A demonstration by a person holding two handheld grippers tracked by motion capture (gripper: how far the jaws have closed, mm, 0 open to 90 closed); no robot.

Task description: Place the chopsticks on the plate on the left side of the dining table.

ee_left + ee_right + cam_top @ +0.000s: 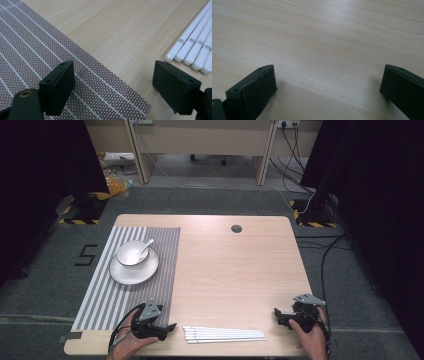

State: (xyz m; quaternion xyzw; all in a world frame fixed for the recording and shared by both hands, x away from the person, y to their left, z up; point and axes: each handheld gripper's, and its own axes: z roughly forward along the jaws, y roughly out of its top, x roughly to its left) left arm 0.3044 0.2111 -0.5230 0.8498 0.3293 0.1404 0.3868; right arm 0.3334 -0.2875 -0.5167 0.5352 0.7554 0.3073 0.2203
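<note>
Left gripper [172, 326], jaws wide and empty, nears thin white plastic chopsticks [225, 334] on the wooden surface [235, 265]; light, stiff, slippery, best pinched mid-length; right gripper [276, 312] also wide

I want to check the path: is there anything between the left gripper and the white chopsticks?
Nothing: the high view shows bare table between the left gripper and the chopsticks. The left gripper view agrees.

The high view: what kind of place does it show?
Probably a lab or studio set up for recording table tasks: a wooden table ringed by dark curtains, stand bases with hazard tape, and loose cables across grey carpet.
</note>
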